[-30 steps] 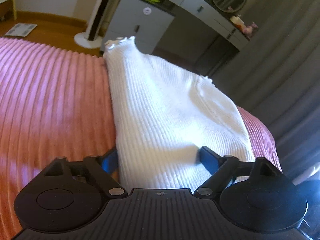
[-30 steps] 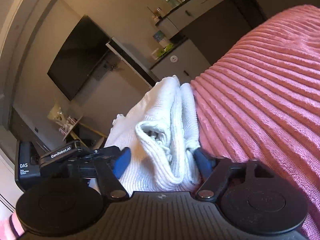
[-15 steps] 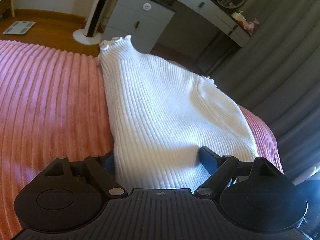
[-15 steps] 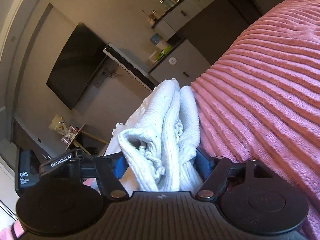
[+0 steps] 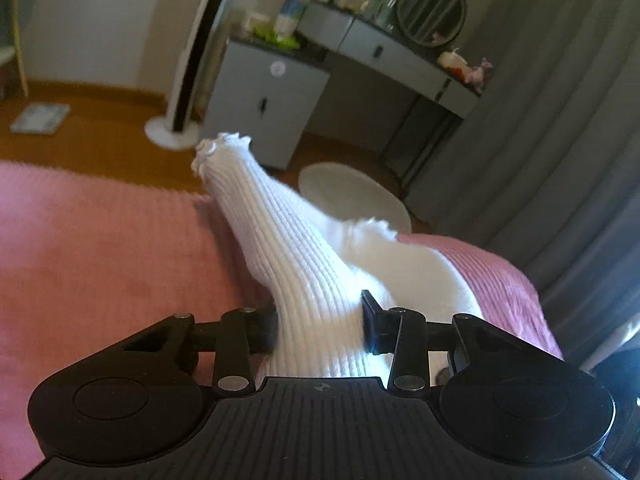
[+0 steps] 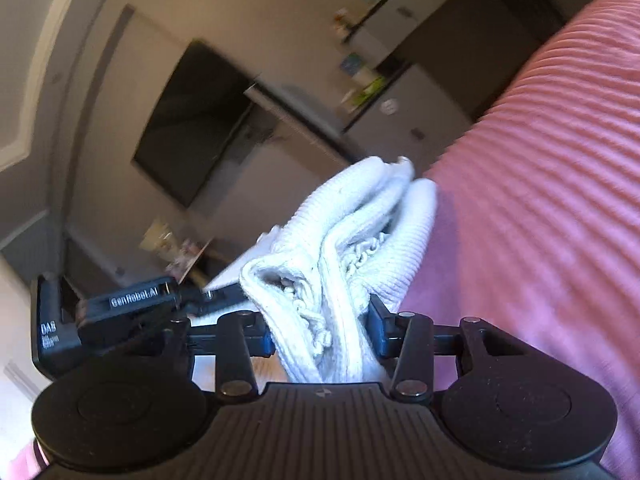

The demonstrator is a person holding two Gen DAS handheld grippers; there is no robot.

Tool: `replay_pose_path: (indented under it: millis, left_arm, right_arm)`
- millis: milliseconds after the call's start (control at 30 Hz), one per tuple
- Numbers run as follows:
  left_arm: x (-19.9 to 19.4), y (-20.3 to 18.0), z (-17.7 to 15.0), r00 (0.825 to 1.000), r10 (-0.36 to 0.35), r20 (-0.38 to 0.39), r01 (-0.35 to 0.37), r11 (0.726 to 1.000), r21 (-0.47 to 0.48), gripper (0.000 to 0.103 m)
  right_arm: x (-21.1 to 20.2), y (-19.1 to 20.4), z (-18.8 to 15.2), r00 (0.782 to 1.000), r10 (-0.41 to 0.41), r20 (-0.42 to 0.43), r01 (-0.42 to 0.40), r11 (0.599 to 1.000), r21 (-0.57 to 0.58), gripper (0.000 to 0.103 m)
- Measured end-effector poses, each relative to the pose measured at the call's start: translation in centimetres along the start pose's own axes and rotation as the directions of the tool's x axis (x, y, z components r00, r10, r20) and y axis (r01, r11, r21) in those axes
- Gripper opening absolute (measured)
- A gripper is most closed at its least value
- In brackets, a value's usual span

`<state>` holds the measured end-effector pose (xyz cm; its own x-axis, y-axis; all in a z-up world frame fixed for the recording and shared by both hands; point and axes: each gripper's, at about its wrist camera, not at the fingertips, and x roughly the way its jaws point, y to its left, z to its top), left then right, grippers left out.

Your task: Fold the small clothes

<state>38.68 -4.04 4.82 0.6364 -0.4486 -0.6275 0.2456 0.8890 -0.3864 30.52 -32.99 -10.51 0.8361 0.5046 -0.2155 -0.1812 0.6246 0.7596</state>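
A white ribbed knit garment point(image 5: 296, 248) lies across a pink ribbed bedspread point(image 5: 100, 248), and both grippers have it bunched at their near ends. In the left wrist view the knit is gathered into a narrow ridge that rises off the bedspread and runs away toward its frilled edge point(image 5: 222, 146), while another part spreads lower to the right, ending in a scalloped hem point(image 5: 372, 226). The left gripper point(image 5: 320, 320) has its jaws closing, drawn in to a narrow gap with the fabric squeezed between them; the dark pads press the knit on both sides. In the right wrist view the garment point(image 6: 360, 216) shows as several stacked folds with a crocheted trim point(image 6: 312, 312) tucked among the layers, lying along the left edge of the bedspread point(image 6: 540, 200). The right gripper point(image 6: 320, 324) also has its jaws closing on this bundle, the folds pinched between both pads. A black device point(image 6: 108, 320) with white lettering, which appears to be the other gripper's body, sits just left of the bundle. Beyond the bed, the left wrist view shows a grey cabinet point(image 5: 264, 96), a grey dressing table point(image 5: 400, 56) with a round mirror point(image 5: 430, 8), a white tower fan point(image 5: 188, 80) on the wooden floor, a pale round rug point(image 5: 352, 196) and grey curtains point(image 5: 560, 140). The right wrist view, blurred, shows a dark wall-mounted television point(image 6: 192, 128).
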Motion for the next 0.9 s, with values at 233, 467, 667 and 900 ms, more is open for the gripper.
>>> replay_pose_path:
  millis: [233,467,667,900]
  left_arm:
    - [-5.8,3.7,-4.9,0.988,0.156,-0.015,-0.155,0.986,0.055,0.045]
    - [-9.0,4.2,-8.9,0.971,0.237,0.042,-0.238,0.971,0.018,0.062]
    - [-11.1,2.8,-10.3,0.955,0.286,0.081,-0.293,0.949,0.113,0.067]
    - [-9.9,2.9,-7.7,0.956,0.273,0.110,-0.279,0.960,0.042,0.077]
  right_arm:
    - [1.0,3.3,-5.0,0.981,0.015,-0.192,-0.035,0.994,-0.103,0.043]
    - [-1.8,4.6,-4.2,0.973,-0.124,-0.197,0.092,0.982,-0.162,0.054]
    - [-3.9,9.2,-3.9,0.973,-0.217,-0.081,0.173,0.912,-0.372,0.043]
    - [2.3,14.2,-3.7,0.958,-0.282,-0.042,0.194,0.753,-0.628,0.033]
